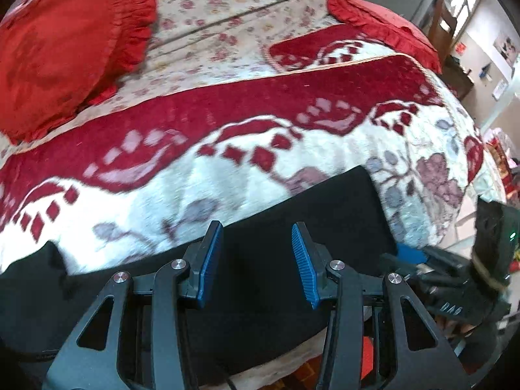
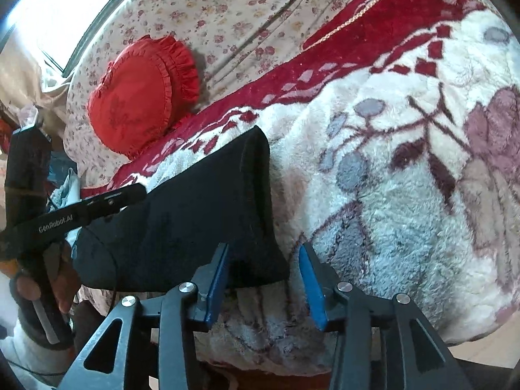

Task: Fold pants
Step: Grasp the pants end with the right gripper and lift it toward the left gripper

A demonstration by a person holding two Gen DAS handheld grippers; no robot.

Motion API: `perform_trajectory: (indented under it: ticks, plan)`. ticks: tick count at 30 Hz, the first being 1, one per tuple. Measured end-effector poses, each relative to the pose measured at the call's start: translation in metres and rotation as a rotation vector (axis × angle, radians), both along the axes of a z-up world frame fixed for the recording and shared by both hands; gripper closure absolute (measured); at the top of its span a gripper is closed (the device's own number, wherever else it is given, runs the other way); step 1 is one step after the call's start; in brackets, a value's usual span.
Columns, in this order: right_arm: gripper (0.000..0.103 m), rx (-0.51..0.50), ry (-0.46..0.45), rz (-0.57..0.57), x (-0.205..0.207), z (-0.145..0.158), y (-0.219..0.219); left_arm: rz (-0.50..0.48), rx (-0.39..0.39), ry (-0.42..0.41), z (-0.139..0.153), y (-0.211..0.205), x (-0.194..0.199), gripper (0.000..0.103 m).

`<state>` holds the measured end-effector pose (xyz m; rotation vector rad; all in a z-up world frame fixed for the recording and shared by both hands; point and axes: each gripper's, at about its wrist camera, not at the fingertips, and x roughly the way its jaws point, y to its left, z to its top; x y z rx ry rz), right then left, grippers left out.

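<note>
Black pants lie along the near edge of the bed, on a red-and-white fleece blanket. In the left wrist view my left gripper is open and hovers over the middle of the pants, holding nothing. In the right wrist view the pants lie as a dark slab ending at a corner near the bed edge. My right gripper is open with its jaws either side of that corner. The right gripper also shows at the right edge of the left wrist view. The left gripper shows at the left of the right wrist view.
A round red frilled cushion lies at the far left on a floral sheet. A second red cushion lies at the far right. The blanket covers the bed to the right of the pants. Beyond the bed's right edge is the room floor.
</note>
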<state>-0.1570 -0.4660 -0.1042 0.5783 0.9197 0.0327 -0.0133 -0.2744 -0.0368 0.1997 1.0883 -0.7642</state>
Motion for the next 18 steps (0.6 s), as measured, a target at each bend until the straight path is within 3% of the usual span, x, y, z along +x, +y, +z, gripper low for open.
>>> perform_trajectory:
  ticks: [4, 12, 18]
  plan:
    - [0.059, 0.022, -0.007, 0.001, 0.000, -0.004, 0.000, -0.061, -0.007, 0.020, -0.002, -0.025, 0.001, 0.046]
    - [0.057, 0.064, -0.023, 0.007, -0.006, -0.004, -0.007, -0.174, 0.033, 0.055, -0.012, -0.076, 0.005, 0.046]
    - [0.056, 0.074, -0.033, 0.015, -0.005, -0.009, -0.005, -0.256, 0.088, 0.025, -0.025, -0.112, -0.002, 0.045]
